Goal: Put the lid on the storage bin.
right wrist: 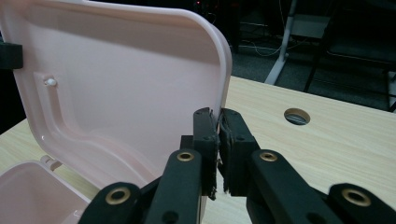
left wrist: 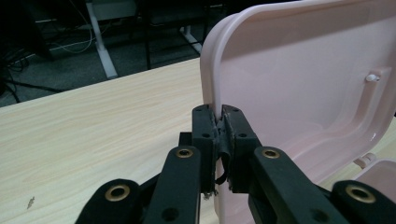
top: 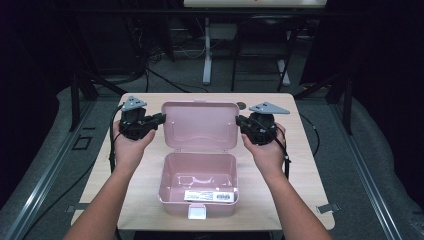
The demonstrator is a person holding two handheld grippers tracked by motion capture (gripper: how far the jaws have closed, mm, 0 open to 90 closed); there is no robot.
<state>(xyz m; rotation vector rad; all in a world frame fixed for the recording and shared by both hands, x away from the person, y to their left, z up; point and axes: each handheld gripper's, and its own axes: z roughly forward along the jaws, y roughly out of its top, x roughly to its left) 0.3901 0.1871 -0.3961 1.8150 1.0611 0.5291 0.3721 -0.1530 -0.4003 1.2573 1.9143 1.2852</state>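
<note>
A pink plastic box (top: pixel 198 185) sits at the middle of the wooden table (top: pixel 300 165), towards the near edge, with its hinged lid (top: pixel 201 125) raised upright on the far side of the tub.

Left gripper (top: pixel 161 118): jaws clamped on the left edge of the lid. The left gripper view confirms it, the lid rim (left wrist: pixel 211 84) passing straight down between the two black jaws of the gripper (left wrist: pixel 219 122), which press on it from both sides.

Right gripper (top: pixel 238 120): jaws clamped on the right edge of the lid. In the right gripper view the rim (right wrist: pixel 225 70) enters the narrow gap of that gripper (right wrist: pixel 218 122) in the same way.

Both hands sit level with each other, one on each side of the lid, forearms reaching in from the near edge.

Markings: a white label (top: pixel 210 196) with a barcode lies flat on the tub floor near the front wall; its print is too small to read. A white latch tab (top: pixel 196 213) hangs at the front of the tub. No brand lettering can be made out on box or lid. A small white stud (right wrist: pixel 50 82) stands on the lid's inner face.

A round cable hole (right wrist: pixel 296 116) is cut in the table far right of the lid.
</note>
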